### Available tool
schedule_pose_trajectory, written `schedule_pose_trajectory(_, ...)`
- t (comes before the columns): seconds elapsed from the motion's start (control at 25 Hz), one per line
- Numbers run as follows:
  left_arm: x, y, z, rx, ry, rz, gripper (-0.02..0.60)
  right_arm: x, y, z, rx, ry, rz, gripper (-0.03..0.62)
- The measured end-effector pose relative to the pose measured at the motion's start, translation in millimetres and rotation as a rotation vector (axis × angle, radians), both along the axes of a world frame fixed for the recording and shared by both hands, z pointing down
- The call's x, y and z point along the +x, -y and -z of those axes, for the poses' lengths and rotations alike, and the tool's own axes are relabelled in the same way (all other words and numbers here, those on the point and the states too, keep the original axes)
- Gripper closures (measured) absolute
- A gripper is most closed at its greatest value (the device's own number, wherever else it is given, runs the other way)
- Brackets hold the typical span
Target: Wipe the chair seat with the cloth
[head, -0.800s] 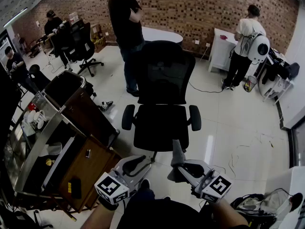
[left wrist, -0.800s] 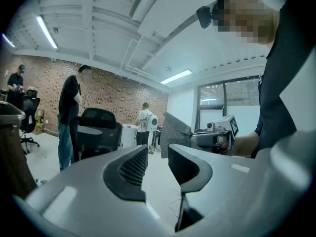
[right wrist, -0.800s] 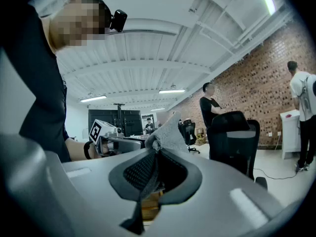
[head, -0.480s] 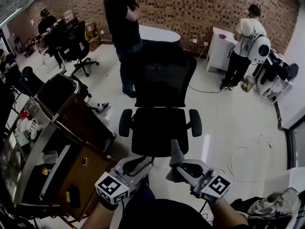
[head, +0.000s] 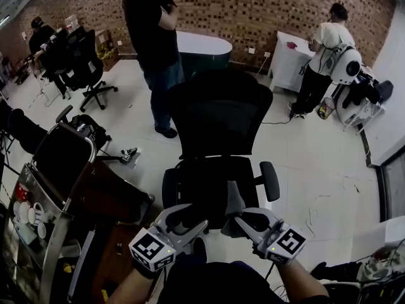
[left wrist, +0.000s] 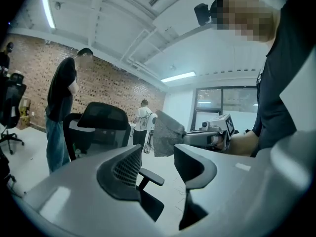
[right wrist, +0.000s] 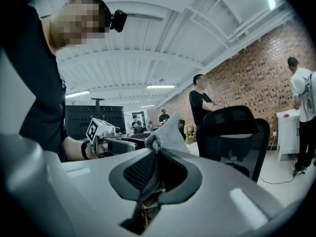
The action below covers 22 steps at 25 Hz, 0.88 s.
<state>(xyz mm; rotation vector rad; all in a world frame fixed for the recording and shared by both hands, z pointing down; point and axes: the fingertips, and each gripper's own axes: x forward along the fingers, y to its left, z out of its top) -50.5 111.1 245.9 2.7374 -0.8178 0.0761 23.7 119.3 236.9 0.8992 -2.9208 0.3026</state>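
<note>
Nearest, two grippers: the right gripper (head: 236, 217) pinches the single cloth (head: 233, 198), gray, fuzzy and standing upright, over the front edge of the one black chair seat (head: 205, 179). The left gripper (head: 190, 218) gapes empty alongside.

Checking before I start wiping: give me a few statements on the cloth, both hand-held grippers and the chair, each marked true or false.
The right hand-held gripper is shut on the cloth. True.
The left hand-held gripper grips the cloth too. False: its jaws stand open, nothing between them.
The cloth lies spread on the chair seat. False: it stands up from the right jaws.
A person stands behind the chair. True.
</note>
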Motion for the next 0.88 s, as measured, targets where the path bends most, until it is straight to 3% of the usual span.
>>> schedule_pose_trajectory(0.24, -23, 47, -5, 0.002, -0.004, -0.034, 0.344, -33, 51, -2, 0.0, -0.002, -0.005, 0.569)
schedule_pose_trajectory(0.56, -29, 75, -43, -0.076, -0.011, -0.009, 0.359, -45, 93, -36, -0.076, -0.024, 0.062, 0.569)
schedule_pose_trajectory(0.88, -34, 117, -116, -0.2, 0.032, 0.053, 0.35, -54, 156, -156, -0.225, -0.14, 0.15, 0.569)
